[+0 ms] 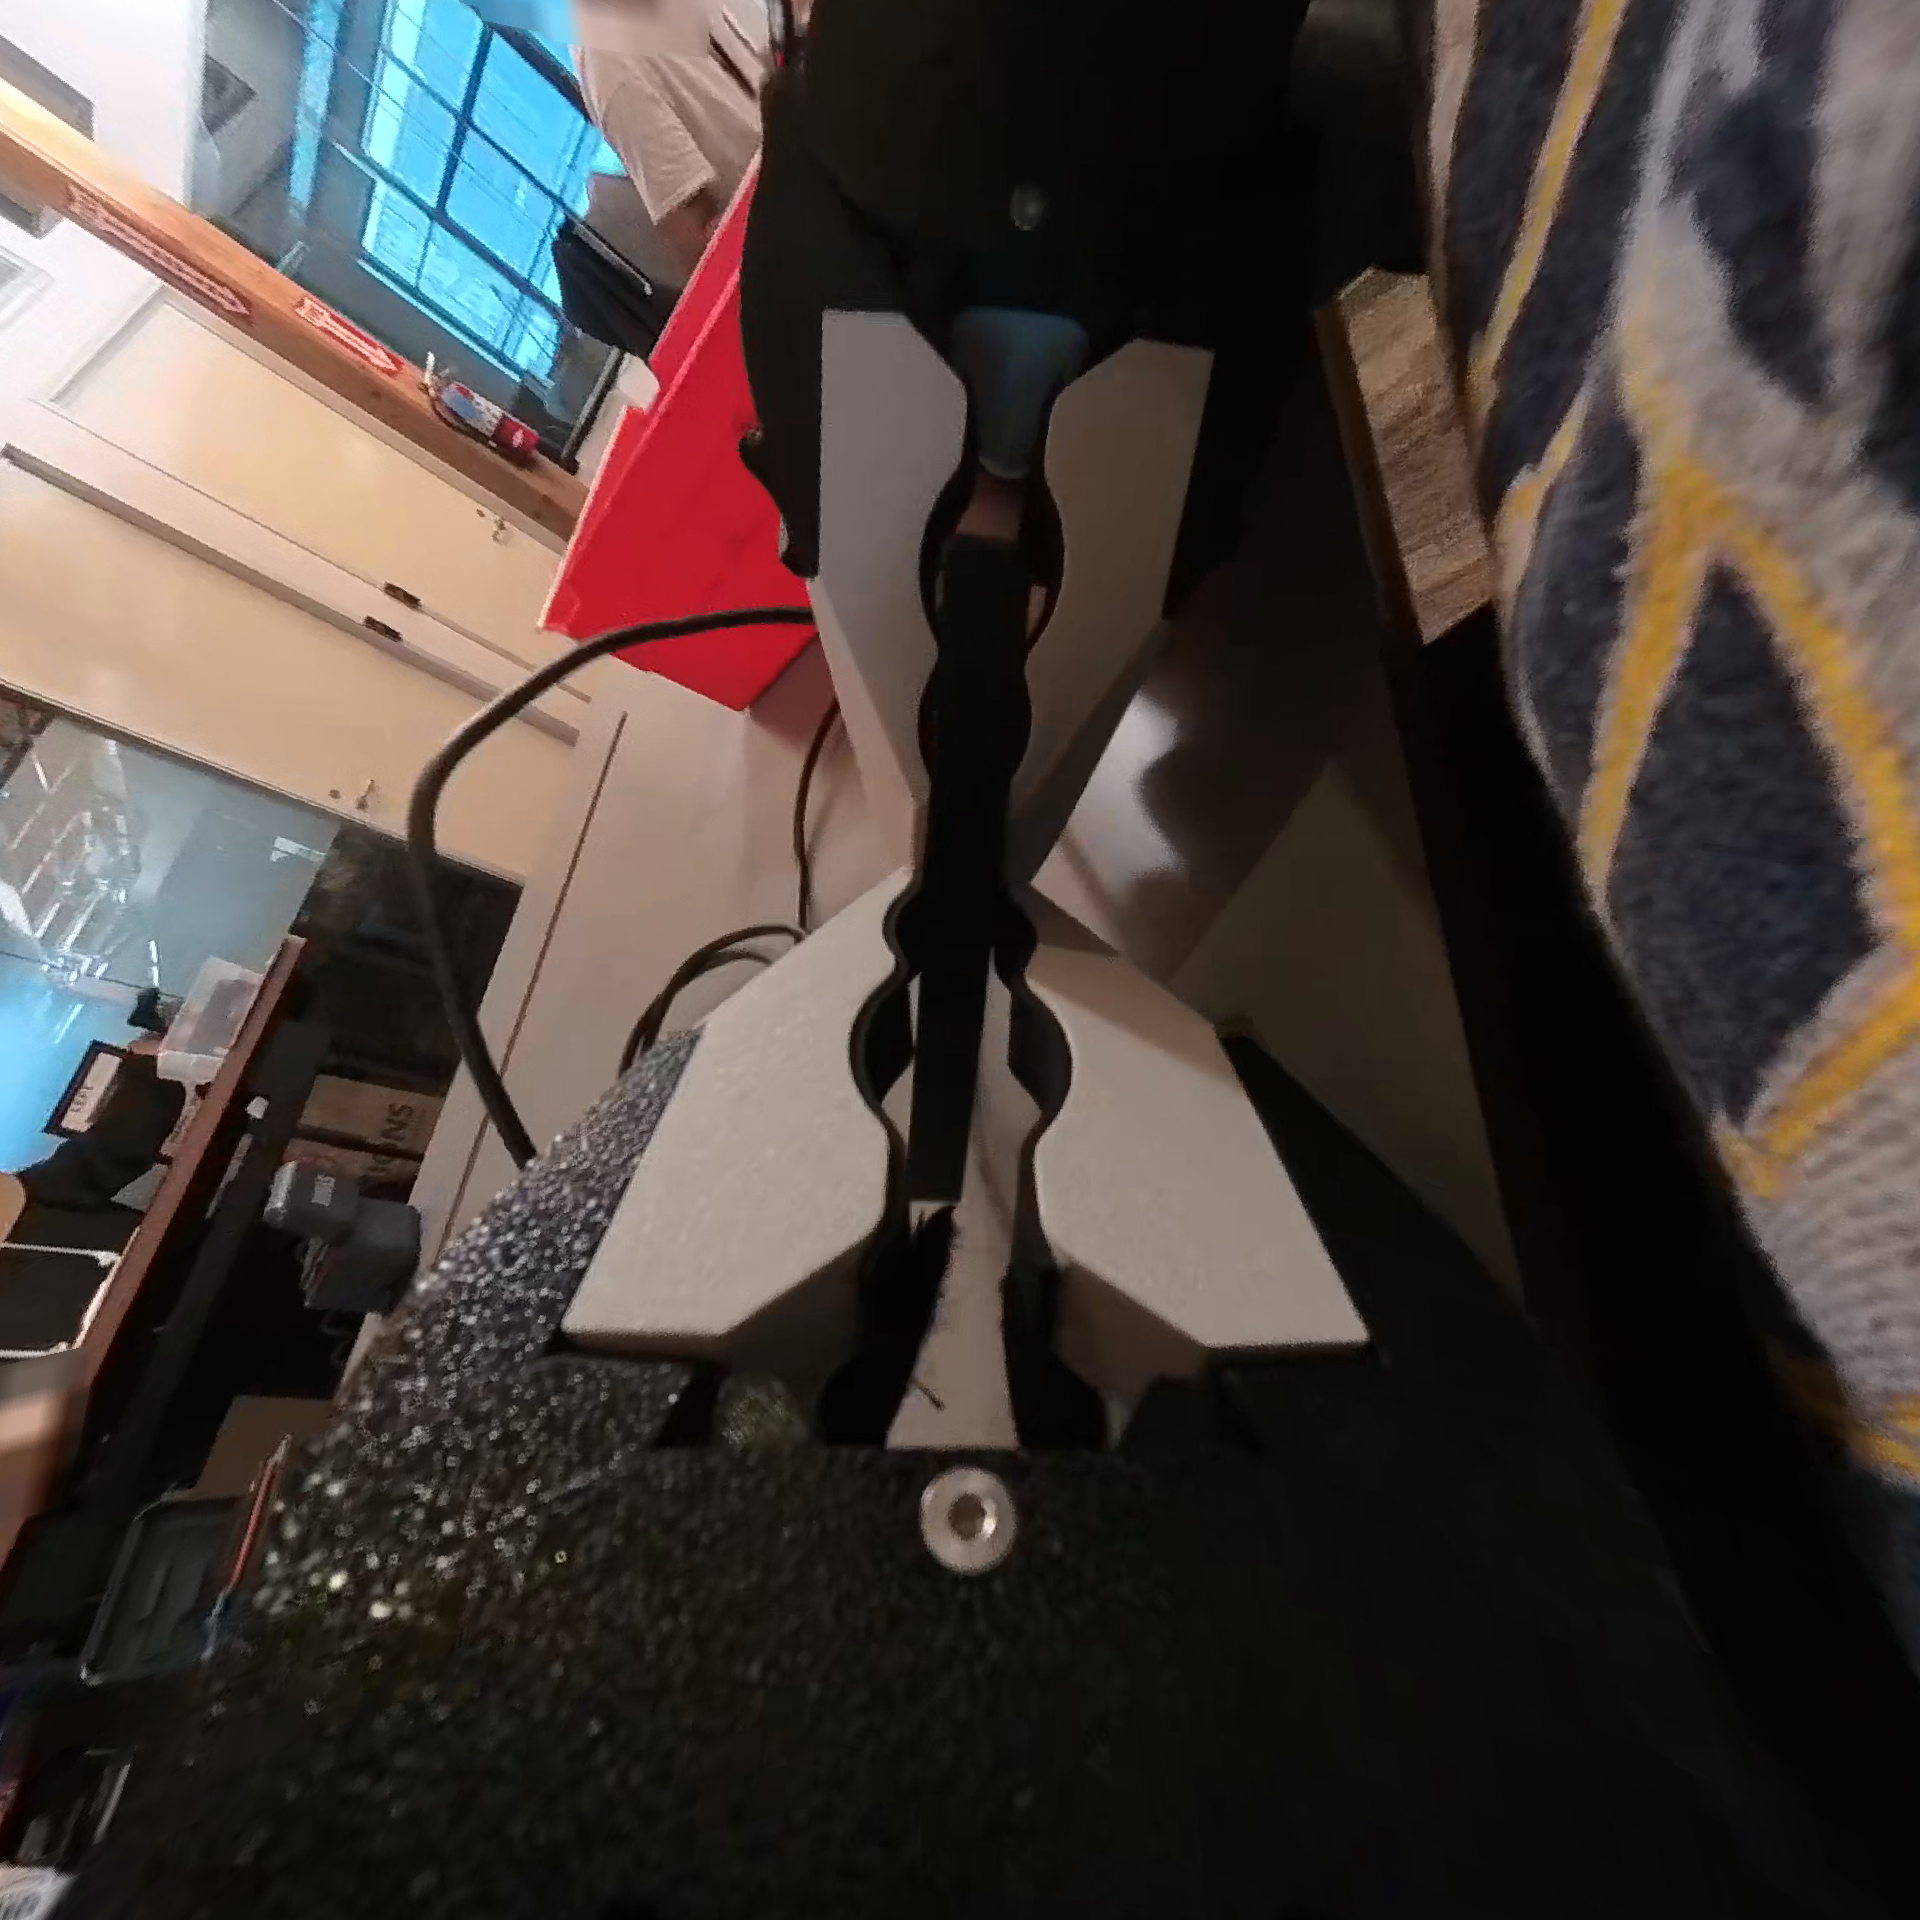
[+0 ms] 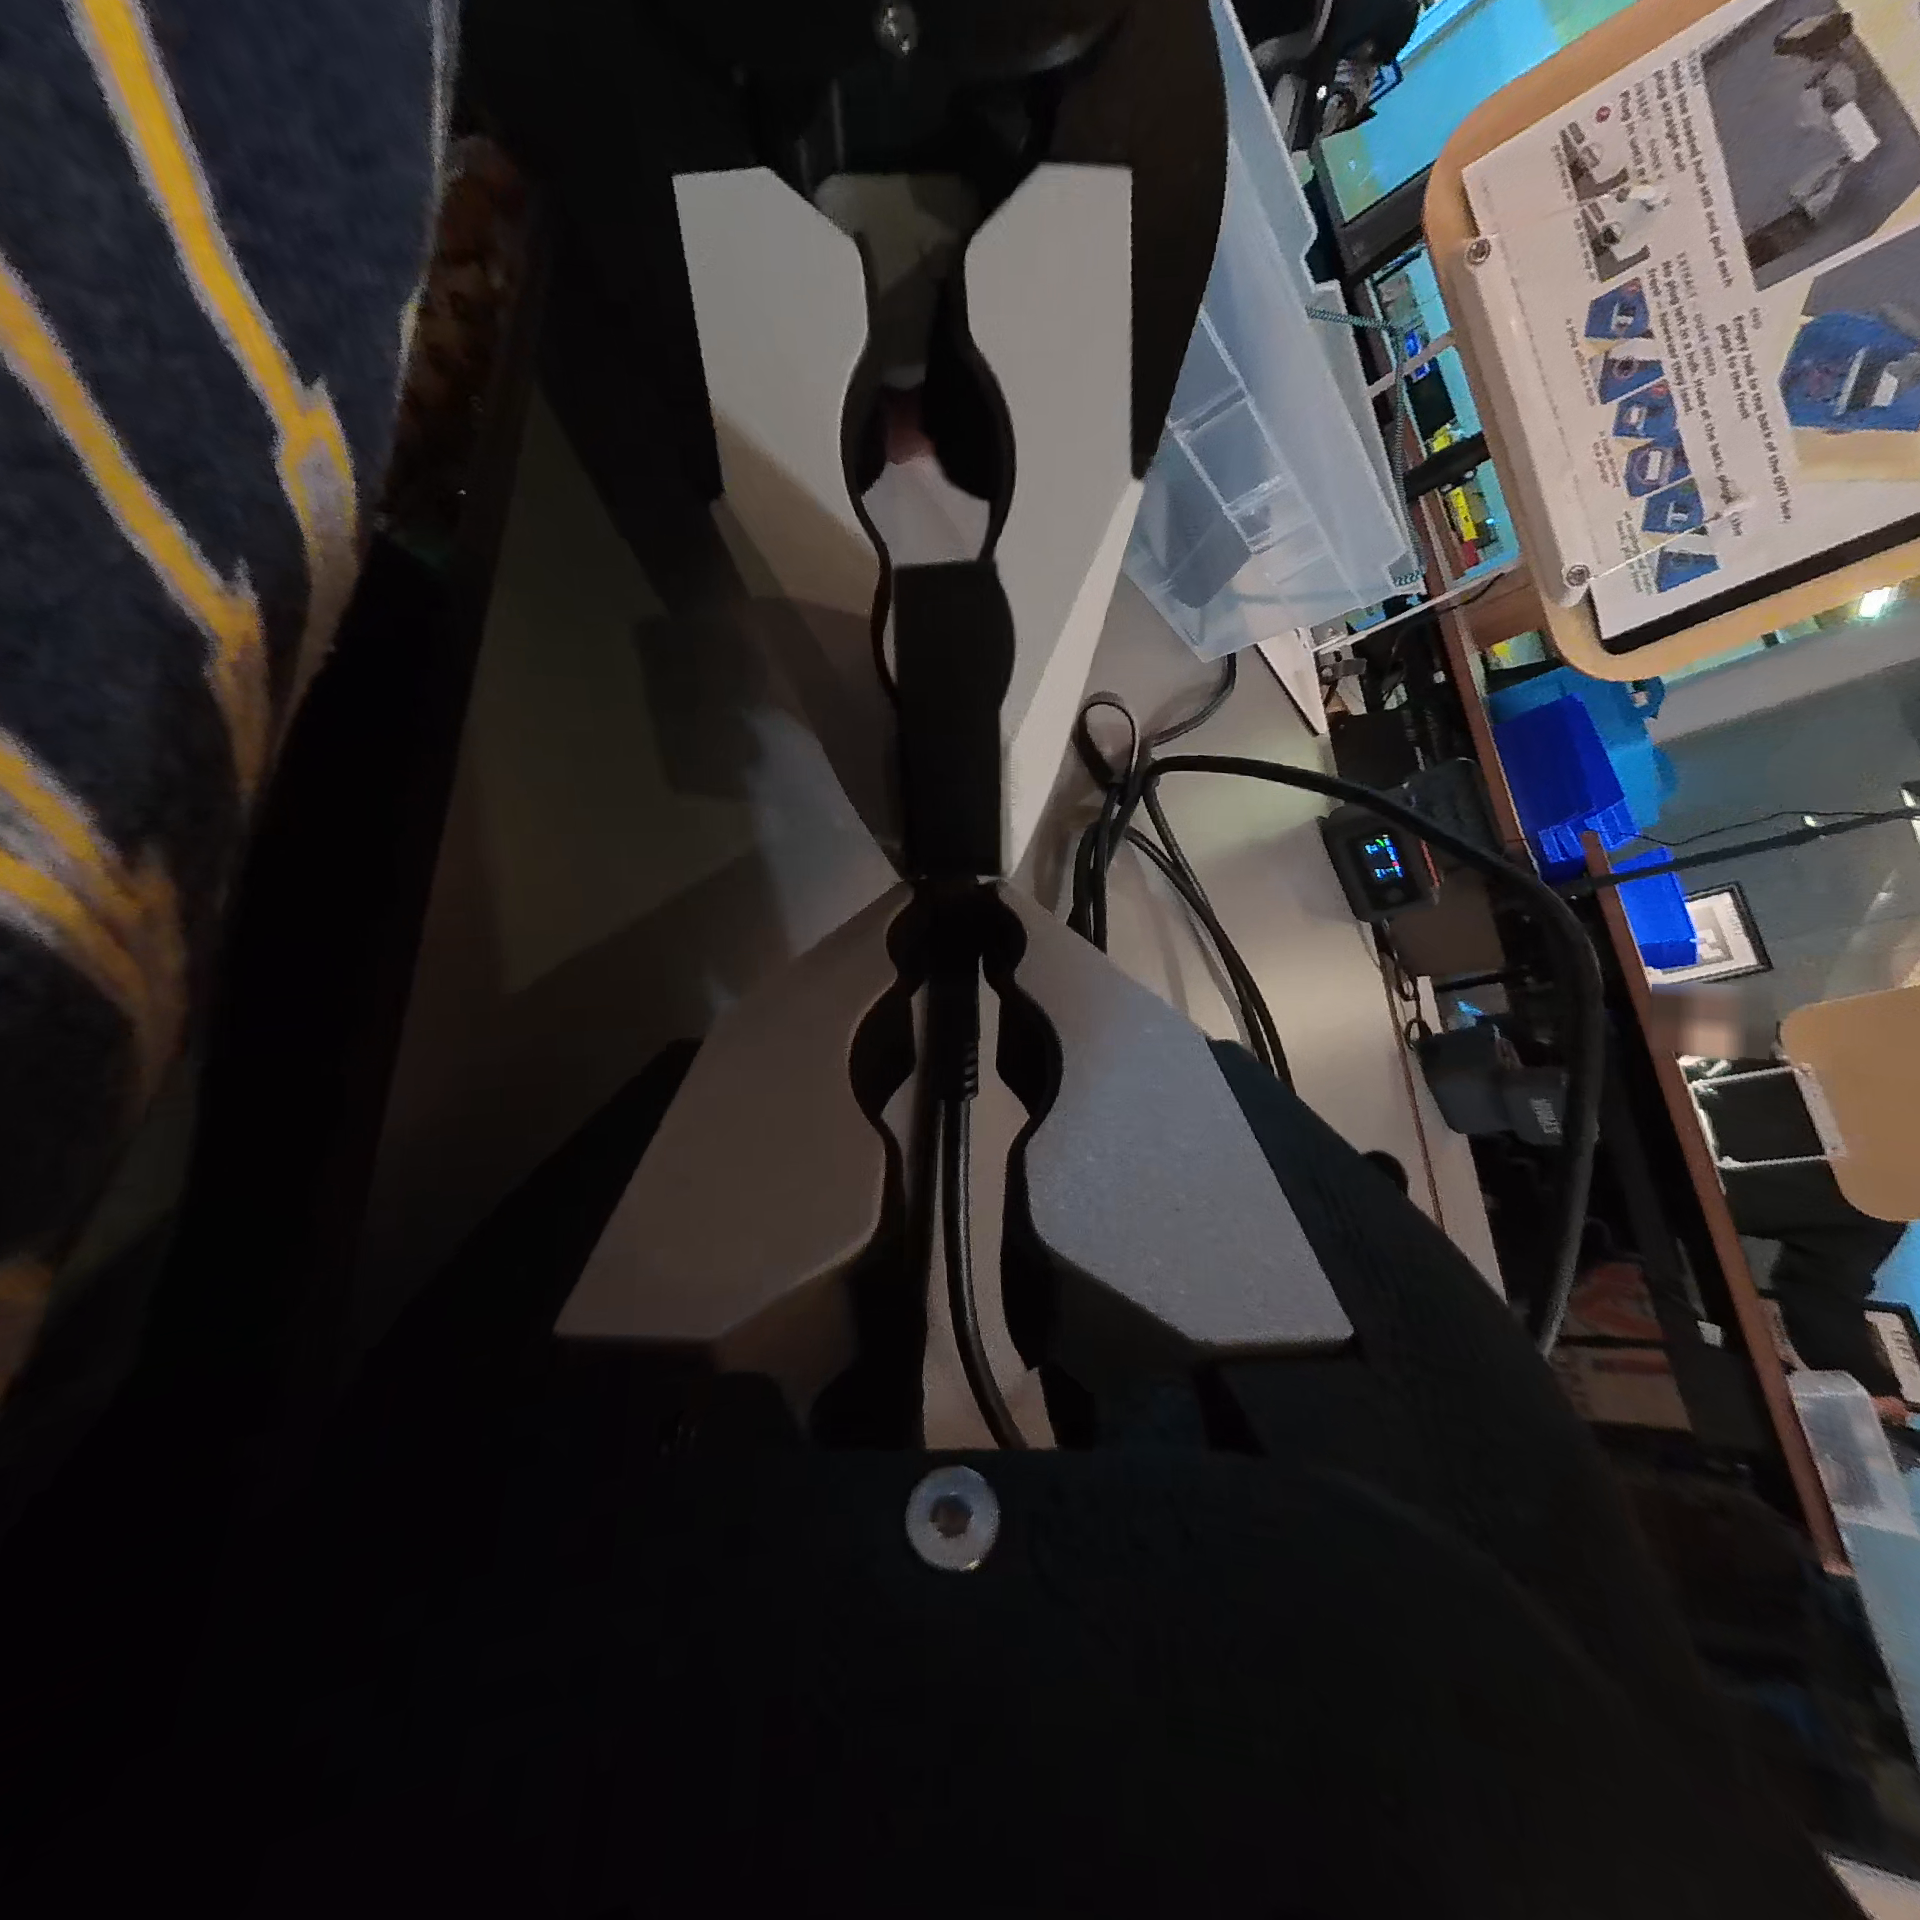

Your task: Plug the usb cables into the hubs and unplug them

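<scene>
Both views are rolled on their side, and the two grippers face each other tip to tip. In the left wrist view my left gripper is shut on a slim black usb hub that runs forward into the right gripper's white fingers. In the right wrist view my right gripper is shut on a black usb plug, and its cable trails back between the fingers. The plug's front end meets the hub, held in the left gripper's fingers. The joint itself is hidden between the fingertips.
A navy, grey and yellow patterned fabric is close beside both grippers. A red bin and a loose black cable are on the white table. The right wrist view shows a clear plastic bin, an instruction board, coiled cables and blue bins.
</scene>
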`<state>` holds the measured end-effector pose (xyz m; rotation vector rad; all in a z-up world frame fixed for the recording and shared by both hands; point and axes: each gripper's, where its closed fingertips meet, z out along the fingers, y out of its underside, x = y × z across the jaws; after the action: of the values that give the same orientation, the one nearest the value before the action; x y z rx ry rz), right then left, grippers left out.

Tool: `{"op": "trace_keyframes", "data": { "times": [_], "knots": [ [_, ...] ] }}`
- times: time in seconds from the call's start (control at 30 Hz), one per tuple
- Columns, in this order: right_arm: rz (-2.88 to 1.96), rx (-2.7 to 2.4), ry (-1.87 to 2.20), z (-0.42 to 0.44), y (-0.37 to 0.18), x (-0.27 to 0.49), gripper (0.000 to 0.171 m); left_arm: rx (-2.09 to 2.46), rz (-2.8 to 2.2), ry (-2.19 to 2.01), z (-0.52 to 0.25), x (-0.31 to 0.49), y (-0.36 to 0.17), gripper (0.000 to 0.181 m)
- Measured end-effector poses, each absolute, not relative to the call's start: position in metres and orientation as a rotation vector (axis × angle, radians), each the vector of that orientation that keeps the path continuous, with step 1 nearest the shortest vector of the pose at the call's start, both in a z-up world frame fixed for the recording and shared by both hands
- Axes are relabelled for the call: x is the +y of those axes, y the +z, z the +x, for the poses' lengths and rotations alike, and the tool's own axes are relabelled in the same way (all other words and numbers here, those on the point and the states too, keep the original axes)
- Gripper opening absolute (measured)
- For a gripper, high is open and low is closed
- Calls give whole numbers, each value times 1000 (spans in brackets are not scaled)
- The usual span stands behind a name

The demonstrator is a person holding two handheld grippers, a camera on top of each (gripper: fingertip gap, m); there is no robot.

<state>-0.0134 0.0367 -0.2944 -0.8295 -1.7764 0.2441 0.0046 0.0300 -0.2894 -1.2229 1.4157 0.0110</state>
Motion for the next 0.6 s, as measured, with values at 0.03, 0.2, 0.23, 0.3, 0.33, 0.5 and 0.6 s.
{"op": "trace_keyframes", "data": {
  "times": [0.03,0.2,0.23,0.3,0.33,0.5,0.6],
  "knots": [
    [-838,-1777,241,-14,-295,37,8,1414,-1208,4,7,28,-288,12],
    [-835,-1770,196,-13,-294,37,9,1419,-1237,4,6,26,-288,9],
    [-839,-1767,203,-11,-295,37,9,1423,-1245,2,7,25,-289,10],
    [-851,-1758,212,-10,-297,36,9,1423,-1255,-7,7,24,-291,9],
    [-858,-1757,219,-9,-298,36,9,1426,-1261,-12,7,24,-292,10],
    [-861,-1747,245,-11,-300,39,9,1424,-1276,-7,5,26,-294,9],
    [-862,-1743,243,-11,-300,39,9,1421,-1278,-4,4,27,-293,9]
  ]
}}
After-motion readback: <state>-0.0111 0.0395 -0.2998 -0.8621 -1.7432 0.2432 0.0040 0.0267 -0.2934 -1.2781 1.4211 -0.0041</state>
